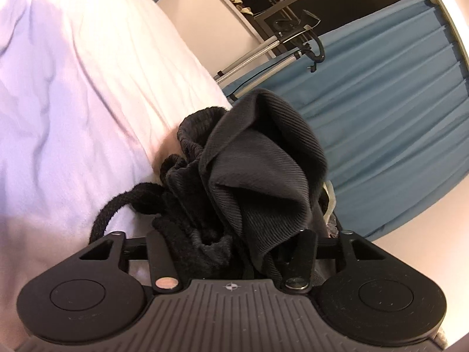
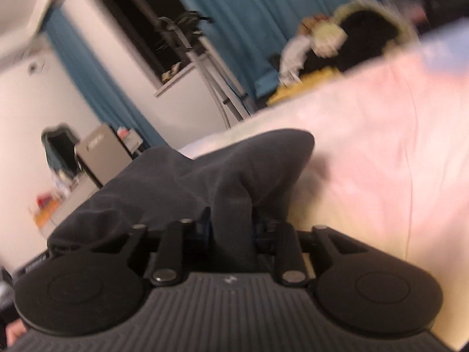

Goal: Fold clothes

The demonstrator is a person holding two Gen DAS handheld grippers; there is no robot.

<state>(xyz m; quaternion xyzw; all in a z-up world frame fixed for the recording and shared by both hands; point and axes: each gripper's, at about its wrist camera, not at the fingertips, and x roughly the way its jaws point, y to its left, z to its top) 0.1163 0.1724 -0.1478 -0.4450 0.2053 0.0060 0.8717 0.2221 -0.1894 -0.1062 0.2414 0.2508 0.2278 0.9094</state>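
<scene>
The black ribbed-knit garment with a thick black drawstring cord [image 1: 252, 176] sits bunched directly ahead of the left gripper [image 1: 231, 252], rising in a heap between its fingers, which are clamped on the bundle. It hangs at the near edge of the white-sheeted bed [image 1: 73, 88], not spread flat. The right gripper [image 2: 231, 228] has its fingers pinched together on a fold of dark grey smooth cloth [image 2: 205, 176], which drapes off to its left over the bed's edge. Whether both cloths are one garment is unclear; if so, its long axis likely runs hand to hand.
</scene>
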